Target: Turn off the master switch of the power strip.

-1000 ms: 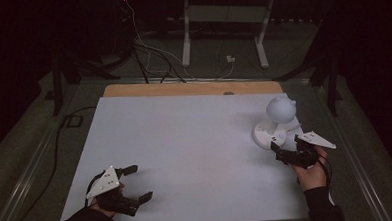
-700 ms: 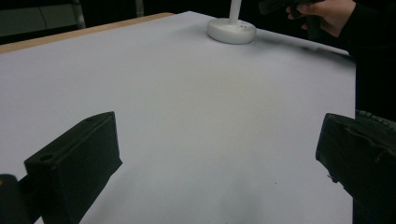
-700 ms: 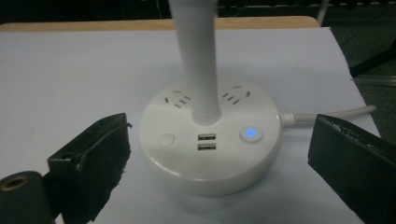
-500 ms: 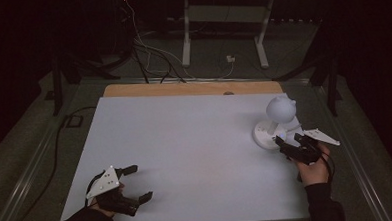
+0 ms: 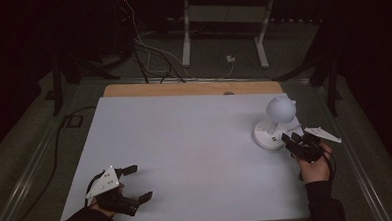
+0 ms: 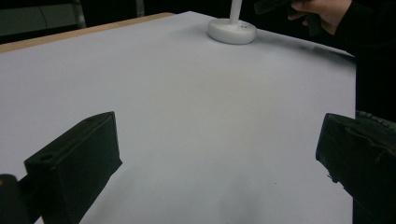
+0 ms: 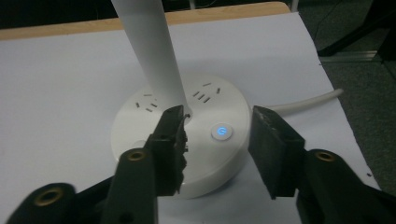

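The white lamp [image 5: 274, 124] stands upright at the far right of the desk [image 5: 185, 141], its round base [image 7: 182, 140] carrying socket slots and a lit blue button [image 7: 222, 131]. The right claw [image 7: 217, 149] hovers just before that base, jaws parted and empty, one jaw close by the stem [image 7: 149, 56]; the left claw [image 5: 132, 183], well apart from the lamp, is likewise spread and empty. Judged rigid, smooth plastic, weighted low and liable to slip, it is best held at the stem just above the base.
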Available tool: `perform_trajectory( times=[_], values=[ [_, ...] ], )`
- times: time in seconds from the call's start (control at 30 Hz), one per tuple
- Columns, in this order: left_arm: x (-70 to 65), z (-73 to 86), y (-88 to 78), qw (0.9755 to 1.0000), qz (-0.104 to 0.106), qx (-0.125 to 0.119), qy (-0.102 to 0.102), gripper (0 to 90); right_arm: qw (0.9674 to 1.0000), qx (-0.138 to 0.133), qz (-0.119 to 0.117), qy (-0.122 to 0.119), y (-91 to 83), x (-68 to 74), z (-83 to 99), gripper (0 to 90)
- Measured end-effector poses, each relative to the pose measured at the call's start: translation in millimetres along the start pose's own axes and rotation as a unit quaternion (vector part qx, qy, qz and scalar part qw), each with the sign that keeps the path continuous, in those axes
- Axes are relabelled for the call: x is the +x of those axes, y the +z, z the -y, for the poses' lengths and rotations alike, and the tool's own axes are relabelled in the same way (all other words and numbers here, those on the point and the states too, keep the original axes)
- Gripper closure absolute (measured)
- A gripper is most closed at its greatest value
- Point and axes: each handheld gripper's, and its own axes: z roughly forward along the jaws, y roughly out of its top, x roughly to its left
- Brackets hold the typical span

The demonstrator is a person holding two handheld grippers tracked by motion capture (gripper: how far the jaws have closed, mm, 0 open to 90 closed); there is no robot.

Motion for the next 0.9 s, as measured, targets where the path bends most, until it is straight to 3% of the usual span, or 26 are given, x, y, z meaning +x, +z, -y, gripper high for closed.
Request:
perform_trajectory(
  times=[0.03,0.17,0.2,0.3,0.43,0.63,0.9],
  values=[
    [0.0,-0.1,0.0,1.0,0.0,-0.001,0.0,0.2,0.9999,-0.002,0.003,-0.01,0.3,-0.3,0.1,61.1],
    [-0.1,0.0,0.0,1.0,0.0,0.0,0.0,0.3,0.9999,0.002,0.008,-0.013,0.7,-1.1,-0.5,67.1],
    [0.0,0.0,0.1,1.0,0.001,0.001,-0.001,0.3,0.9998,0.004,0.011,-0.018,0.7,-1.2,-1.2,72.5],
    [0.3,0.0,0.0,1.0,0.0,0.0,-0.003,0.3,0.9997,0.008,0.012,-0.02,1.4,-1.2,-1.6,75.4],
    [0.0,0.0,-0.1,1.0,0.001,0.0,-0.001,0.3,0.9994,0.022,0.022,-0.018,2.4,-0.6,-3.7,88.9],
    [0.1,0.0,-0.1,1.0,0.001,0.0,-0.001,0.2,0.9986,0.019,0.038,-0.032,1.8,1.5,-6.5,89.6],
    [0.3,0.1,-0.1,1.0,0.0,0.001,-0.002,0.3,0.9984,0.017,0.041,-0.035,6.8,4.1,-8.6,89.6]
  ],
)
